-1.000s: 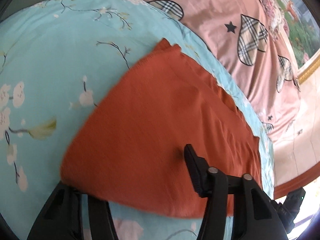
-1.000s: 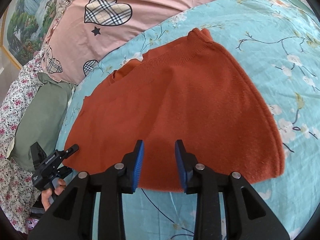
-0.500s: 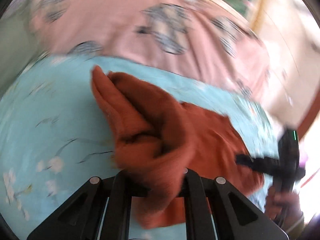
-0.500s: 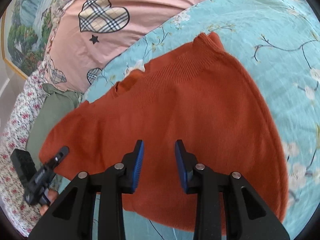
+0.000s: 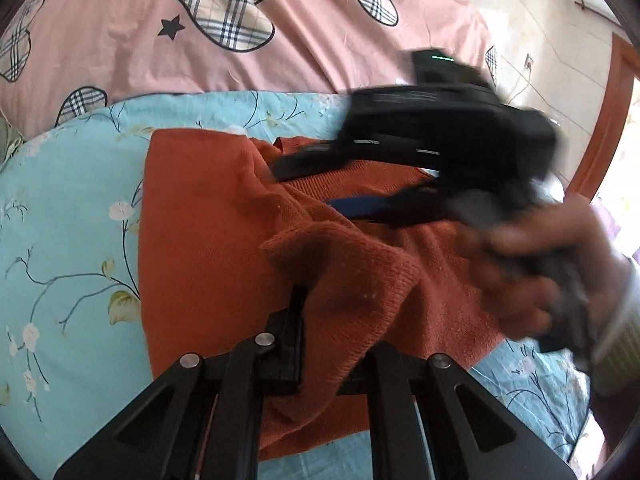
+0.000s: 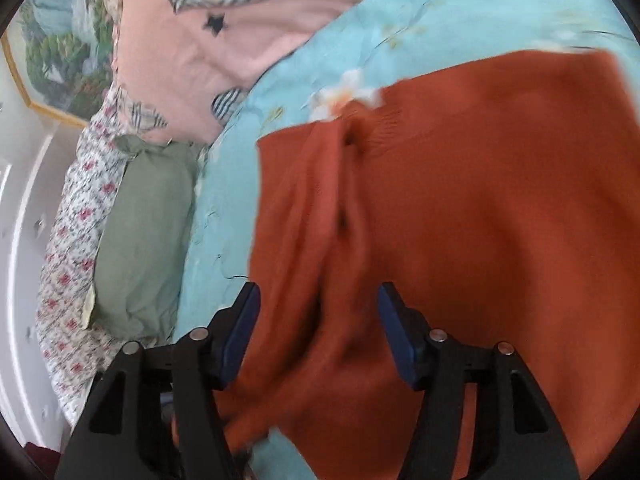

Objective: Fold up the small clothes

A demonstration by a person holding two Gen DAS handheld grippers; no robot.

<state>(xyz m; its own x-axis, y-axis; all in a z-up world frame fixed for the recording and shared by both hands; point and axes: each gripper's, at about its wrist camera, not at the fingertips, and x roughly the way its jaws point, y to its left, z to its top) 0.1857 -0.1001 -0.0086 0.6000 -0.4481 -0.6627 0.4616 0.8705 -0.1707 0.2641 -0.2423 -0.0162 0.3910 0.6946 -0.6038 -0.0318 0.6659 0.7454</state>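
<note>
Well, no brand, label or readable writing shows on anything, and no box or basket is in sight. The rust-orange knitted garment (image 5: pixel 208 216) lies on a light blue bedcover printed with white blossoms and thin dark branches (image 5: pixel 68 216). The left gripper (image 5: pixel 320 344) has its jaws pinched tight on a bunched fold of that knit; the fold rises straight out of the claw and flops forward over the flat part of the garment, which spreads ahead and to the left of it. Just beyond the fold, the right gripper (image 5: pixel 360 184) reaches in from the right side, blurred, with one blue-padded finger (image 5: pixel 356 206) low over the knit and a person's hand (image 5: pixel 552 272) wrapped round its handle.

From the right wrist view, the right gripper (image 6: pixel 320 340) has its jaws opening, and a raised ridge of the garment (image 6: pixel 480 200) sits between the blue pads (image 6: pixel 240 332) without either pad pressing on it. The rest of the knit spreads ahead and to the right of this claw. Off to its left lie a sage-green pillow (image 6: pixel 144 240) and a white cloth with small red flowers (image 6: pixel 68 280); farther ahead is a pink quilt with plaid hearts and black stars (image 6: pixel 208 40).
</note>
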